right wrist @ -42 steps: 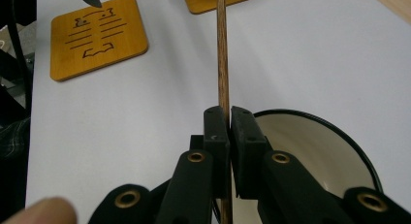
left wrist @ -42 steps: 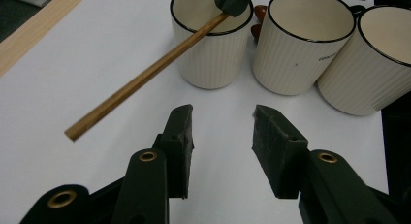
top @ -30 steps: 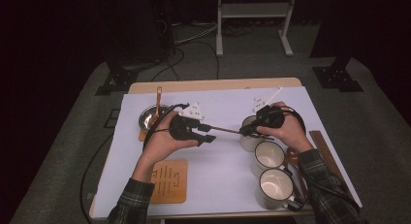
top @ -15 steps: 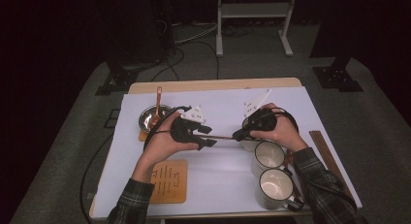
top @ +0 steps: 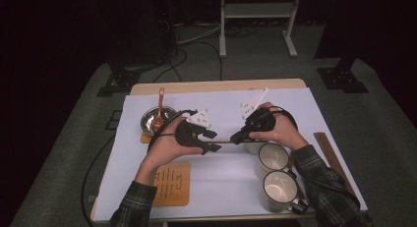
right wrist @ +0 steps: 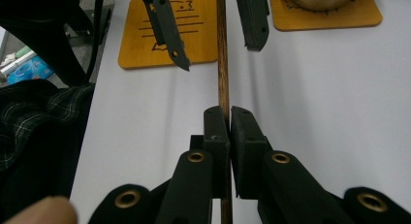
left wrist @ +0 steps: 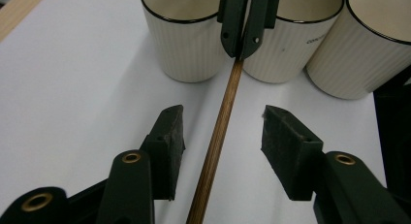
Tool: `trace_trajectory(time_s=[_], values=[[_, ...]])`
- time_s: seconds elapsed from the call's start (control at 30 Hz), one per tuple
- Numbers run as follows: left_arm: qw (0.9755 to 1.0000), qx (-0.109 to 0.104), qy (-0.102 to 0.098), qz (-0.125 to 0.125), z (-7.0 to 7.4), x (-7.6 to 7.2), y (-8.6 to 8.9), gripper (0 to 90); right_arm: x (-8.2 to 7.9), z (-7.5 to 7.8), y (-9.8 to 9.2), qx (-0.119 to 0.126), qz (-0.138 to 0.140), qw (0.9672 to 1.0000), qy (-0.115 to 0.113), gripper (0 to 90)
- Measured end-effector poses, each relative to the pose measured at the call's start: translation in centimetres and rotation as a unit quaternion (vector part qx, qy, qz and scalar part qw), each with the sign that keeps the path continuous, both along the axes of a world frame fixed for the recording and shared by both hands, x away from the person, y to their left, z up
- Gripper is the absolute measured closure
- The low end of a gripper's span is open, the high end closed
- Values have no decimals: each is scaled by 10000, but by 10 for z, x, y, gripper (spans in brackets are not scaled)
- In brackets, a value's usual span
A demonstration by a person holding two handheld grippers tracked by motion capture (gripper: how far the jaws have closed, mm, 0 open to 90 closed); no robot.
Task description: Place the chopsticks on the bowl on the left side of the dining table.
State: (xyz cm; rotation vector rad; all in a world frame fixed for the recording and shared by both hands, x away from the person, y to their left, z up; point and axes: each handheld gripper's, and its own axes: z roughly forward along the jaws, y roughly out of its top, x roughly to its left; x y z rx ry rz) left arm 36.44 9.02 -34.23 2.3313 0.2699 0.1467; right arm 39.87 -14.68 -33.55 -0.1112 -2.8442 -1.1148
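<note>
A thin brown chopstick (top: 223, 142) hangs level above the white table cover between my two grippers. My right gripper (right wrist: 229, 122) is shut on one end of the chopstick (right wrist: 222, 64), in front of the mugs. My left gripper (left wrist: 223, 132) is open: the chopstick (left wrist: 231, 88) runs down the gap between its pads (left wrist: 170, 132) and touches neither. Its jaws have just been opening. In the high view the left gripper (top: 210, 141) and the right gripper (top: 237, 137) face each other tip to tip.
Three cream mugs (left wrist: 186, 40) stand together at the right, two of them (top: 273, 157) near the front edge. A steel bowl (top: 156, 120) with a spoon (top: 159, 109) sits at the left. A wooden coaster (top: 171, 184) lies near the front, and more chopsticks (top: 330, 156) lie at the right edge.
My right hand has shifted a little to the left with the chopstick, toward the left gripper. The left hand has stayed where it was.
</note>
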Motion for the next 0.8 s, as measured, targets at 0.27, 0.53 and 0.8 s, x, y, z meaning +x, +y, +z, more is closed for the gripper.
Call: trace_trajectory(time_s=[0.27,0.53,0.8], values=[[10000,52,51,-21,-1,0,0,551,2,3,7,43,180,9998,20,852],[9998,88,162,-64,-3,2,0,675,4,5,11,82,303,9995,72,852],[9997,123,194,-102,-3,1,0,768,5,6,14,104,368,9993,42,852]])
